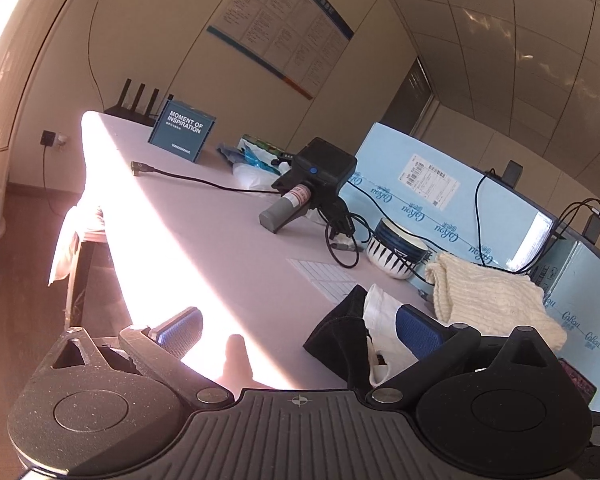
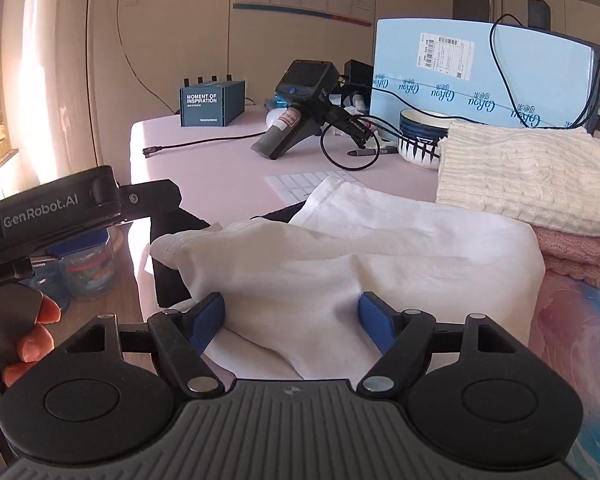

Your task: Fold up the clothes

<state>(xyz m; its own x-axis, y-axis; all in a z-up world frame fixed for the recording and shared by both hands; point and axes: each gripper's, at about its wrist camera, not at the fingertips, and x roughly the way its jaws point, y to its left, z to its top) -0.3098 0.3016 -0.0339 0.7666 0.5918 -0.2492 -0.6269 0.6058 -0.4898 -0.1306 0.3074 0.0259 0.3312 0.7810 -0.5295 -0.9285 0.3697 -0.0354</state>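
Note:
A white garment (image 2: pixel 380 248) lies bunched on the pink table (image 2: pixel 220 160), over a black garment (image 2: pixel 172 280). My right gripper (image 2: pixel 292 318) is open at the near edge; a fold of the white cloth sits between its blue pads (image 2: pixel 374 320). A folded cream knit sweater (image 2: pixel 520 180) rests on a pink knit (image 2: pixel 572 256) to the right. In the left wrist view my left gripper (image 1: pixel 300 334) is open and empty. Its right finger stands beside the black and white garments (image 1: pixel 356 332), with the cream sweater (image 1: pixel 488 304) beyond. The left gripper's housing (image 2: pixel 52 204) and a person's hand (image 2: pixel 32 328) show at the left.
Behind the clothes lie a white keyboard (image 2: pixel 300 184), a patterned bowl (image 2: pixel 420 136), a dark handheld device (image 2: pixel 300 112) with looped cables, a blue box (image 2: pixel 212 104) and a light blue carton (image 2: pixel 480 76). Plastic tubs (image 2: pixel 88 264) stand below the table's left edge. Bright sunlight (image 1: pixel 152 248) washes that edge.

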